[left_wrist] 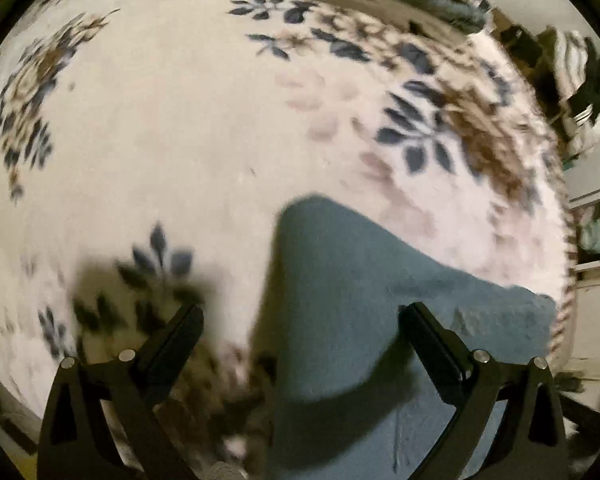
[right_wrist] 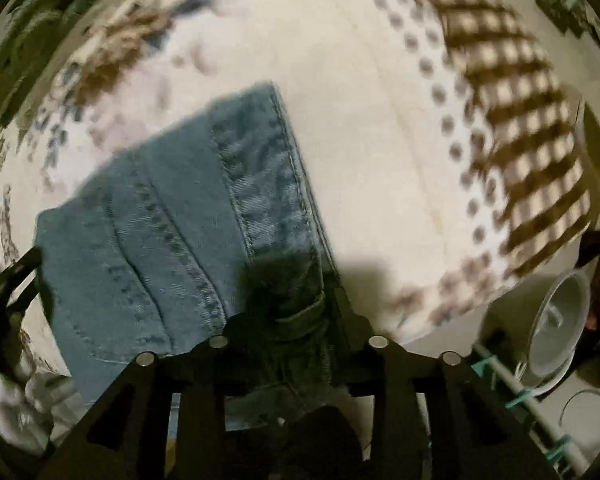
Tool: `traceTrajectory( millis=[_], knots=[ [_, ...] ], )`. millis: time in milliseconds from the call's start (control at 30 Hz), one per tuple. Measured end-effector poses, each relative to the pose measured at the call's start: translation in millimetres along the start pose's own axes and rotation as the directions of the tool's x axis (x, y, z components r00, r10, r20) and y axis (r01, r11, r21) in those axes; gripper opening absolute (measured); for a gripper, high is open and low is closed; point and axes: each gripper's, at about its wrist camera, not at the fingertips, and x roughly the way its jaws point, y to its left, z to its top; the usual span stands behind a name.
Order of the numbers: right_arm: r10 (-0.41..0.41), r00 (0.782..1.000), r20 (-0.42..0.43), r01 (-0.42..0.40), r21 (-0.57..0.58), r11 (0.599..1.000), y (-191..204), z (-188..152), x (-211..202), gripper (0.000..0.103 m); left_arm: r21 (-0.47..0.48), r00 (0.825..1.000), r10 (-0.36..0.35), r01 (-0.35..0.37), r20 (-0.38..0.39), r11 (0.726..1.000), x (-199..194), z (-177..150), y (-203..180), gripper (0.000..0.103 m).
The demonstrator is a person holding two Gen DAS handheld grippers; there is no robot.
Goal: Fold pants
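Left wrist view: the left gripper stands wide open with nothing between its fingers, over blue jeans filling the lower centre and right on a floral blanket. Right wrist view — the right gripper looks pinched shut on the jeans' waistband at lower centre, though shadow blurs the contact.

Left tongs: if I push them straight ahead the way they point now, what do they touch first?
Most likely the blue jeans: the denim fills the gap between the open left tongs. Beyond its edge lies the floral blanket. Depth is unclear in the blur.
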Motion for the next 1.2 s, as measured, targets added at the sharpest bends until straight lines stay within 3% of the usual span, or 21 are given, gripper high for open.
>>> traceTrajectory(
  millis=[100,167,333,400,567,700,733,767,833,933,1067,1167,1200],
  knots=[
    [-0.030,0.994,0.110,0.035,-0.046,0.998,24,9,-30,0.038,-0.005,0.999,0.017,-0.017,-0.028,1.000,21,12,3,0.103],
    [0.020,0.987,0.157,-0.008,-0.080,0.997,47,17,-40,0.040,-0.020,0.999,0.009,-0.010,-0.034,1.000,24,15,4,0.103],
    [0.152,0.984,0.090,-0.139,-0.138,0.981,111,30,0,0.040,-0.023,1.000,0.030,-0.030,-0.008,0.999,2,10,-4,0.103],
    [0.070,0.994,0.084,-0.055,-0.165,0.985,128,37,28,0.040,0.005,0.997,0.072,-0.072,-0.028,0.997,7,2,-8,0.103],
    [0.051,0.996,0.071,-0.038,-0.170,0.985,136,41,38,0.042,-0.107,0.998,-0.004,-0.003,-0.066,0.994,34,-1,9,0.103],
    [0.124,0.991,0.047,-0.116,-0.151,0.982,125,40,24,0.046,-0.121,0.997,-0.037,0.029,-0.062,0.992,16,-1,10,0.103],
    [0.150,0.988,0.041,-0.144,-0.138,0.980,114,37,15,0.052,-0.128,0.997,-0.052,0.045,-0.051,0.991,7,-5,13,0.103],
    [0.177,0.983,0.045,-0.170,-0.124,0.978,105,31,7,0.065,-0.133,0.997,-0.069,0.063,-0.040,0.989,-1,-10,15,0.103],
    [0.214,0.974,0.075,-0.206,-0.094,0.974,81,17,-9,0.083,-0.135,0.996,-0.066,0.058,-0.055,0.989,-13,-28,18,0.103],
    [0.229,0.969,0.095,-0.228,-0.027,0.973,48,-12,-25,0.083,-0.145,0.989,-0.104,0.088,-0.108,0.985,-9,-60,18,0.103],
    [0.248,0.964,0.095,-0.259,0.140,0.956,2,-64,-20,0.083,-0.195,0.964,-0.199,0.164,-0.178,0.967,14,-83,8,0.103],
    [0.325,0.943,0.067,-0.330,0.268,0.905,-17,-95,8,0.083,-0.202,0.971,-0.201,0.173,-0.129,0.964,15,-89,4,0.103],
    [0.373,0.926,0.061,-0.372,0.321,0.871,-24,-104,21,0.083,-0.195,0.973,-0.192,0.165,-0.129,0.967,14,-90,3,0.103]
  ],
)
